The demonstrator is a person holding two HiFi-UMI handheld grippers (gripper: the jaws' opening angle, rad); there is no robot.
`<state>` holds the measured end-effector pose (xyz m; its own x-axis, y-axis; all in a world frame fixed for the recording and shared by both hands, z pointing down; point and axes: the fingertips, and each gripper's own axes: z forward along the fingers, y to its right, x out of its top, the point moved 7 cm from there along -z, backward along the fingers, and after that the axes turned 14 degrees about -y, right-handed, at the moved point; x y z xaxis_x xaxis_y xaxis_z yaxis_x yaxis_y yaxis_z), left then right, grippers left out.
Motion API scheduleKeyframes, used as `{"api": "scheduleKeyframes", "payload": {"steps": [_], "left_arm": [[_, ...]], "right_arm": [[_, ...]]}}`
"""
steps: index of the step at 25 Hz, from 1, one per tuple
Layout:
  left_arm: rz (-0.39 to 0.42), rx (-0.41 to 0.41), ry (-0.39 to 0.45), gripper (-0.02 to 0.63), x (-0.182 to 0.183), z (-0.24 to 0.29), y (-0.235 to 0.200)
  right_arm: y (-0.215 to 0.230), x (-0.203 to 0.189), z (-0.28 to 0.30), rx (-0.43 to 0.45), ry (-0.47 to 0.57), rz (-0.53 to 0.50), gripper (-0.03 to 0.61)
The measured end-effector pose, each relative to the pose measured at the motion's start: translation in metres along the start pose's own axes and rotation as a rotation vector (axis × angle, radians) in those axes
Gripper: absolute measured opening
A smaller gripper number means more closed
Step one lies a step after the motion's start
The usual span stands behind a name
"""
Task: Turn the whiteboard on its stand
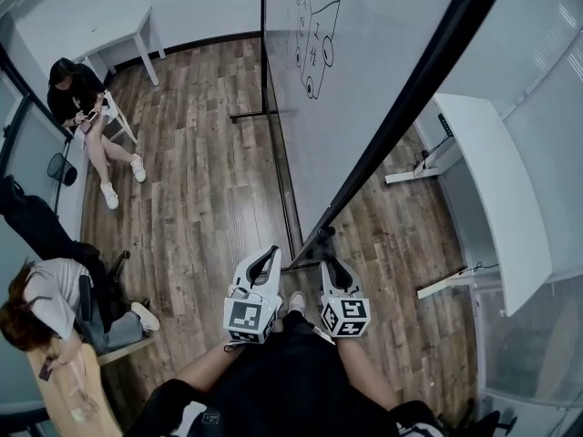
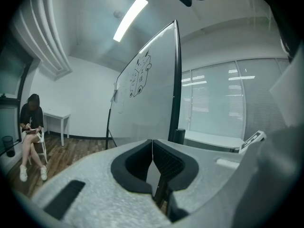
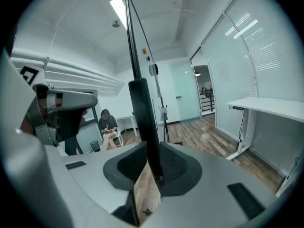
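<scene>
The whiteboard point(image 1: 364, 71) is a big white panel with black drawings near its top, tilted on its black stand point(image 1: 262, 80). Its black frame edge point(image 1: 410, 98) runs diagonally down to a corner just ahead of me. My right gripper point(image 1: 326, 260) is at that lower corner. In the right gripper view the frame bar point(image 3: 137, 94) stands between the jaws of my right gripper point(image 3: 151, 170), which are shut on it. My left gripper point(image 1: 271, 251) hangs just left of the corner, apart from the board. In its own view the left gripper point(image 2: 152, 148) has its pads together and holds nothing, with the whiteboard point(image 2: 147, 103) ahead.
Two persons sit at the left, one on a chair point(image 1: 77, 98), one nearer point(image 1: 46, 299) by a wooden table point(image 1: 68, 390). A white table point(image 1: 118, 30) stands at the back, a long white desk point(image 1: 496, 189) at the right by a glass wall. A bin point(image 1: 62, 168) is at the left.
</scene>
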<state>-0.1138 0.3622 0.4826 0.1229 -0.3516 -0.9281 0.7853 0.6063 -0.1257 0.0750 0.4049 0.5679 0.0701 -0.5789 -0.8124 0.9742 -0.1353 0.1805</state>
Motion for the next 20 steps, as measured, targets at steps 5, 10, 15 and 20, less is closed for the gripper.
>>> {"api": "scheduleKeyframes", "payload": {"steps": [5,10,15,20], "left_arm": [[0.004,-0.012,0.011,0.018,0.006,-0.006,0.006],[0.026,-0.006,0.033,0.018,0.017,-0.012,0.009],[0.004,-0.012,0.028,0.018,0.014,-0.011,0.015],[-0.002,-0.013,0.025,0.018,0.007,-0.009,0.013]], "right_arm": [[-0.011,0.017,-0.036,-0.009,0.092,0.034,0.037],[-0.02,0.037,-0.055,-0.02,0.163,0.017,0.023],[-0.014,0.036,-0.054,-0.026,0.16,0.015,0.015],[-0.015,0.033,-0.05,-0.025,0.149,0.005,0.012]]}}
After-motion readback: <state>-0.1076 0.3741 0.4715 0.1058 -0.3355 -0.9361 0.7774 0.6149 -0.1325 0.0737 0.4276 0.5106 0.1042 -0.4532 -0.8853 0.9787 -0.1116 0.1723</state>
